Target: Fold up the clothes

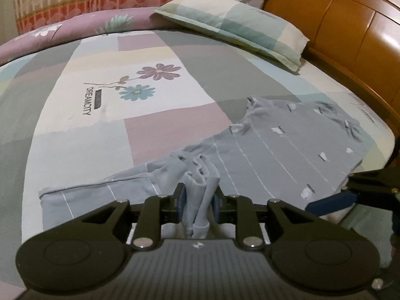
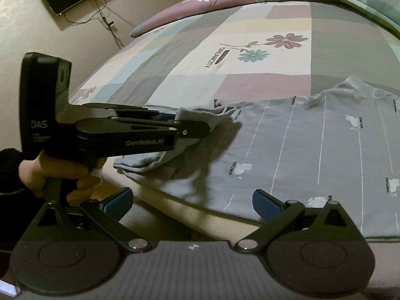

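Jaws of our left gripper (image 1: 198, 201) pinch a bunched corner of the grey striped garment (image 2: 312, 150) to carry that edge over, the rest lying flat near the bed (image 1: 105, 135) edge, while right gripper (image 2: 192, 201) jaws stand apart, empty

Bunched grey garment (image 1: 200, 195) hides whether the left tongs' pads touch it.

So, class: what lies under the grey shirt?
The patchwork bedsheet shows around the grey shirt; what lies directly beneath it is covered.
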